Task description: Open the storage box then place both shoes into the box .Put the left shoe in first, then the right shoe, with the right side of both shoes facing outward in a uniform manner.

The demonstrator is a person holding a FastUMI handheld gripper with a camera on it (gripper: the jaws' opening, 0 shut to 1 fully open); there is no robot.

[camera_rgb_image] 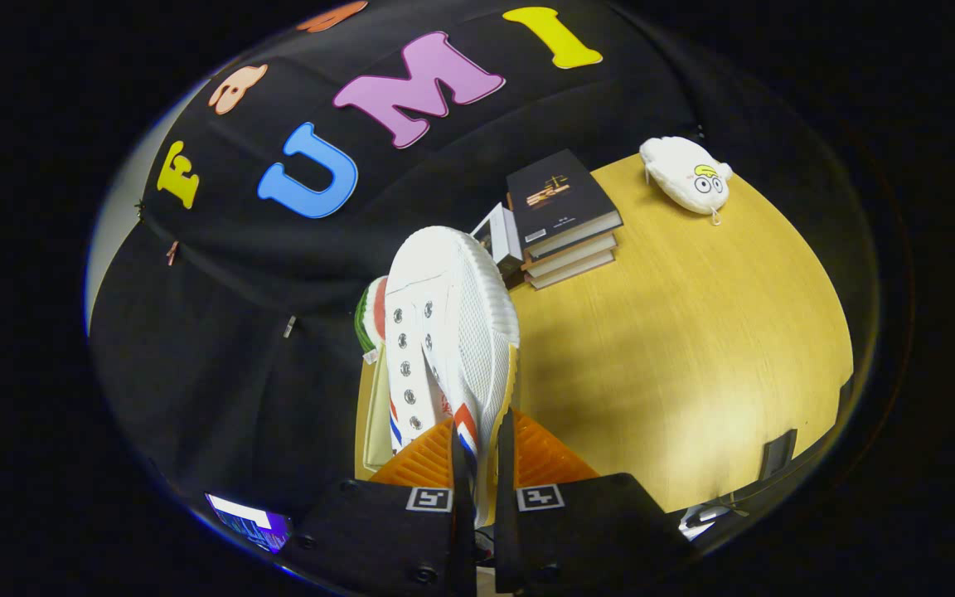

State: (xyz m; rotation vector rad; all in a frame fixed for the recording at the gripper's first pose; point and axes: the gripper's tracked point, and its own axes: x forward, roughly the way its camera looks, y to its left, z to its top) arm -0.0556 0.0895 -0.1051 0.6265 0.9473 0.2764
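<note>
tongs (477,452) clamped on the white shoe (444,332), both orange fingers (419,464) pressing the heel end from either side, and the shoe hangs up off the tabletop (676,348), toe pointing away, eyelets and the red and blue stripe turned toward the left. just behind it on the left peeks something white with red and green trim (371,311), maybe the second shoe, can't say for sure. below the lifted shoe there's a pale edge (374,414) that might be the box or its flap, too little of it to call open or shut. far side of the tabletop, a stack of books (564,215), and off to the far right a white plush toy (689,174), well clear of the action. my read: one shoe is in hand and travelling, not yet set down, so placement is underway, and which shoe this is i can't tell. at least this shoe is left to place.
</note>
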